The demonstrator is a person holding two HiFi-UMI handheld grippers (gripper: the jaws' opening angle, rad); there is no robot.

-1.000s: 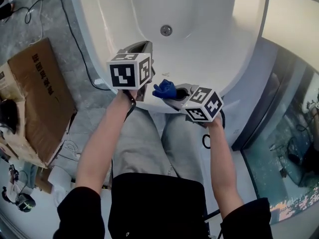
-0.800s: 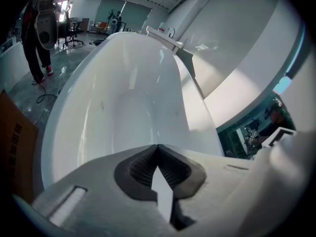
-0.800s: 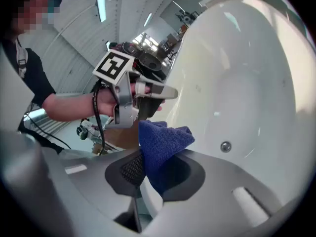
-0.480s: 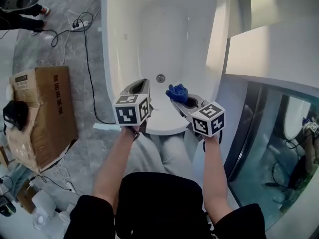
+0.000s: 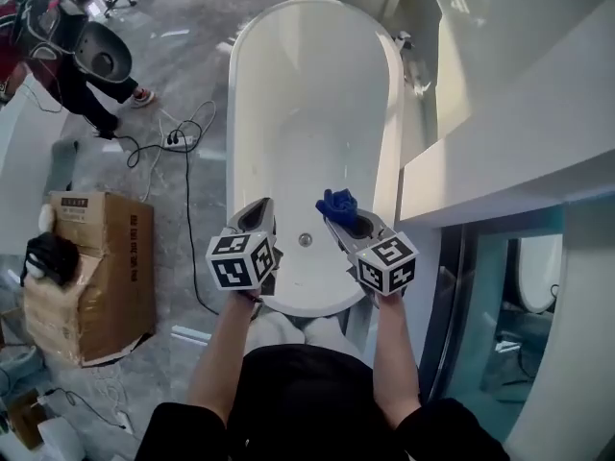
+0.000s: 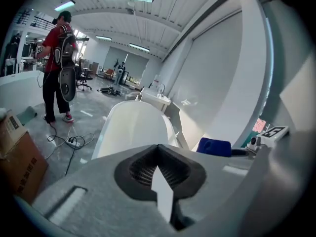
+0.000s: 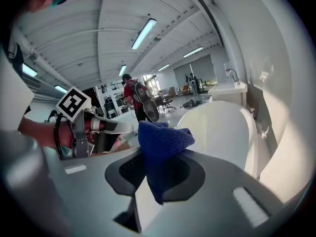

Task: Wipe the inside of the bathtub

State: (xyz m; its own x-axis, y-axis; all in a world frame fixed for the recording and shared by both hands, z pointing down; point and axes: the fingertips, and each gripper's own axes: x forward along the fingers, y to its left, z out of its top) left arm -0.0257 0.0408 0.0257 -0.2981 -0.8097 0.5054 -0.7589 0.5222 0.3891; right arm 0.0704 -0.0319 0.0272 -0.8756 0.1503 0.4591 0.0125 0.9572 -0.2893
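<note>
A white oval bathtub (image 5: 252, 113) stretches away from me, its drain (image 5: 306, 240) near the close end. My right gripper (image 5: 336, 212) is shut on a blue cloth (image 5: 337, 203), held over the tub's near right side. The cloth (image 7: 160, 142) bunches up out of the closed jaws in the right gripper view, with the tub (image 7: 222, 127) beyond. My left gripper (image 5: 258, 213) hovers over the tub's near left rim, shut with nothing in it. In the left gripper view the tub (image 6: 133, 127) lies ahead and the blue cloth (image 6: 214, 146) shows at the right.
A cardboard box (image 5: 91, 272) stands on the floor at the left, with black cables and a power strip (image 5: 178, 142) between it and the tub. A person (image 5: 72, 65) stands at far left. A white wall and ledge (image 5: 500, 123) run along the tub's right side.
The head view has pulled back and up, so the whole tub now shows. Both grippers stay over the near end of the tub, the right one still holding the cloth.
</note>
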